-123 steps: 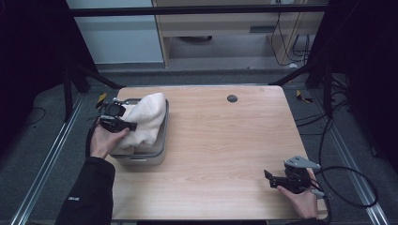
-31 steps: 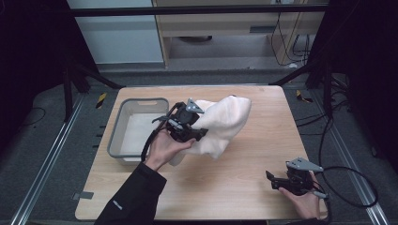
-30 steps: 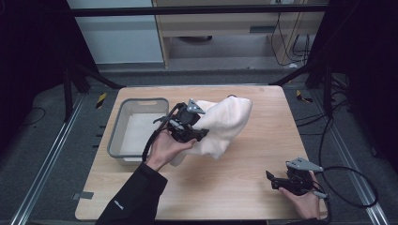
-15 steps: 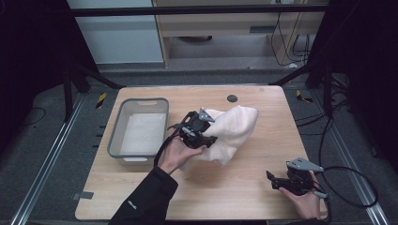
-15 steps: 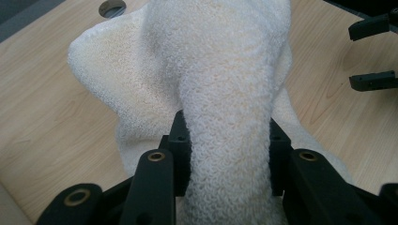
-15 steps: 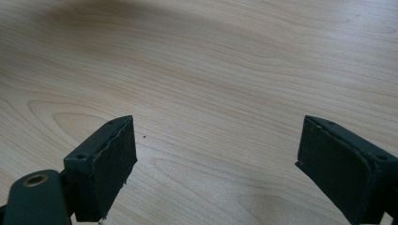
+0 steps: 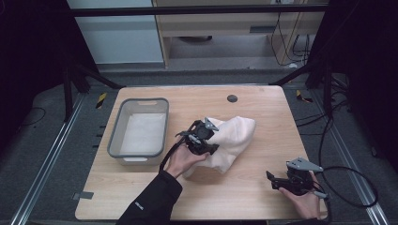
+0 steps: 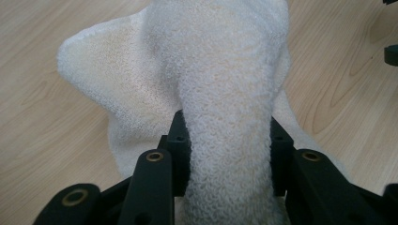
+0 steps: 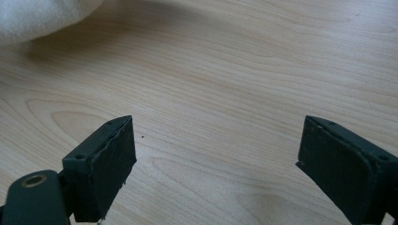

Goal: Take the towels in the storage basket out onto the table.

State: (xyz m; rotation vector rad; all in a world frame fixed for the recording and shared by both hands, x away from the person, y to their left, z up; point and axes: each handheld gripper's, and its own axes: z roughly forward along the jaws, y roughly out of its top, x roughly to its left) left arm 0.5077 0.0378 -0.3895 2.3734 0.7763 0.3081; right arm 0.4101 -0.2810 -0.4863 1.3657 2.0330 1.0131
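Gripping a thick fold of the white towel (image 7: 232, 140), the left gripper (image 7: 206, 136) is sitting near the middle of the wooden table (image 7: 263, 103), its jaws closed in on the bunched cloth. From the left gripper view, the towel (image 8: 225, 93) is rising between the two black jaws as a fat roll of terry, pressed on both sides, while the rest of it is spreading out beyond them onto the wood. In the high view the towel is lying in a loose heap just right of the gripper, part of it resting on the tabletop and part lifted at the clamped fold. A grey plastic bin (image 7: 138, 154) is standing well to the left of the towel, apart from it, with a pale lining showing inside. The right gripper (image 7: 277, 180) is resting low at the table's near right corner, held in the person's right hand (image 7: 305, 201), well apart from the cloth. Its jaws are standing wide open with nothing between them but bare wood, and a corner of the towel (image 9: 42, 16) is showing at the upper left of the right gripper view.
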